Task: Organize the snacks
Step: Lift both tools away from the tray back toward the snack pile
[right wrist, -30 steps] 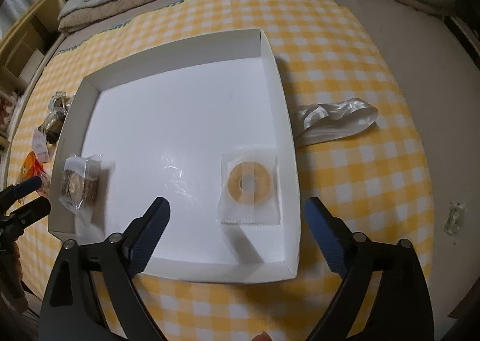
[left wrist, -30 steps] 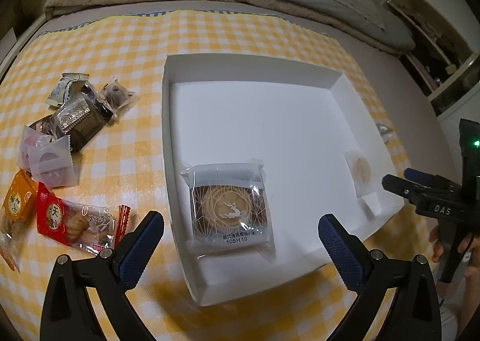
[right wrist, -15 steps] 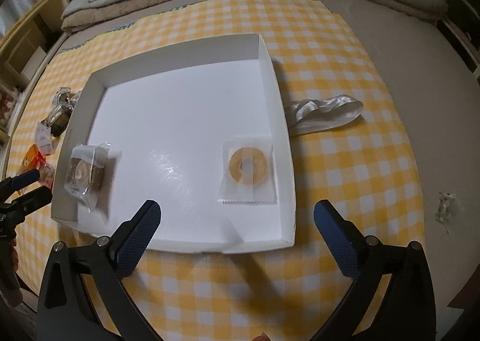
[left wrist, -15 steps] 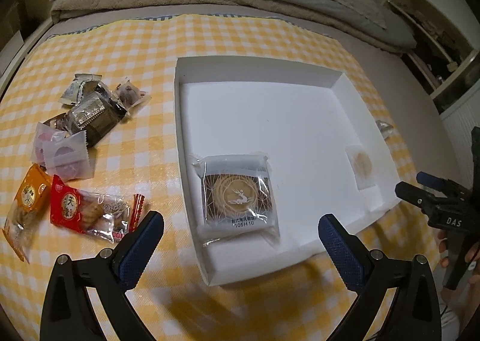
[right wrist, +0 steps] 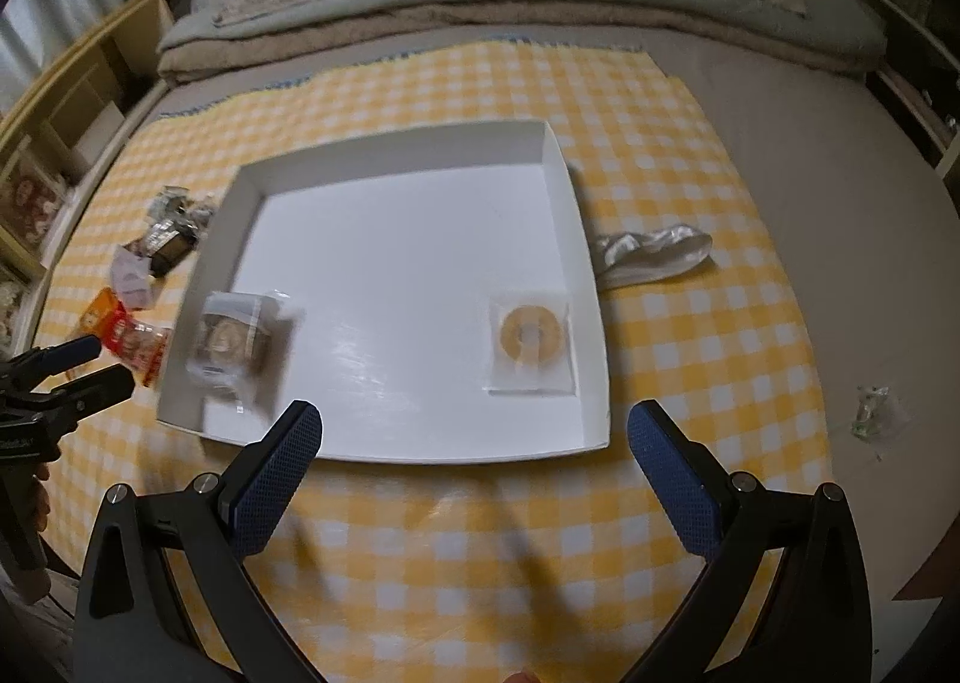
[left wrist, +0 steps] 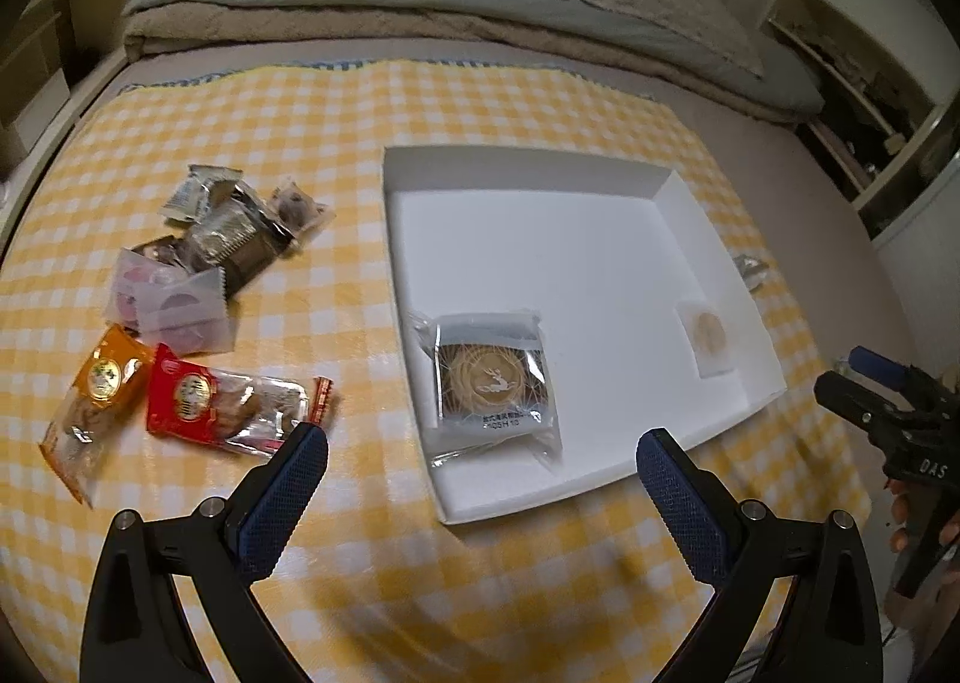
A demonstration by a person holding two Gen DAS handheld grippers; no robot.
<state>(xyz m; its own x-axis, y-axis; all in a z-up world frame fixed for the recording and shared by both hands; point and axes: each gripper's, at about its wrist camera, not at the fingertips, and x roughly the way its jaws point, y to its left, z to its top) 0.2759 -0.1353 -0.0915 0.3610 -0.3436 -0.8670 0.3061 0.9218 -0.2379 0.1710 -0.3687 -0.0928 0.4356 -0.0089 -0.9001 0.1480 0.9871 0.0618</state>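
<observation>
Both grippers hang over the checked cloth [left wrist: 480, 593] short of the white tray [left wrist: 540, 176], jaws spread wide and nothing held. The left gripper [left wrist: 480, 479] sits at the tray's near left corner; the right gripper [right wrist: 474, 443] faces the near edge of the tray.

Two snacks lie in the tray: a deer cake [left wrist: 489, 383] at the near left and a ring biscuit [right wrist: 531, 332] at the near right, well apart. The rest wait on the cloth to the left: a red pack [left wrist: 225, 404] and an orange pack [left wrist: 99, 389] side by side, pale sachets [left wrist: 171, 302] behind them, and a pile of dark wrappers [left wrist: 234, 230] farther back. A silvery wrapper [right wrist: 651, 254] lies just right of the tray, and a small clear scrap [right wrist: 873, 419] lies off the cloth.

The likely trouble is with the flat, slippery film packs. A jaw coming down on the red pack may pinch only a sealed edge and let it slide out, or catch the orange pack touching it. Reaching into the pile could drag several wrappers at once. The tray looks light, so a nudge against its wall might shift it and scatter the two snacks inside. The cloth may also bunch under a pad.
</observation>
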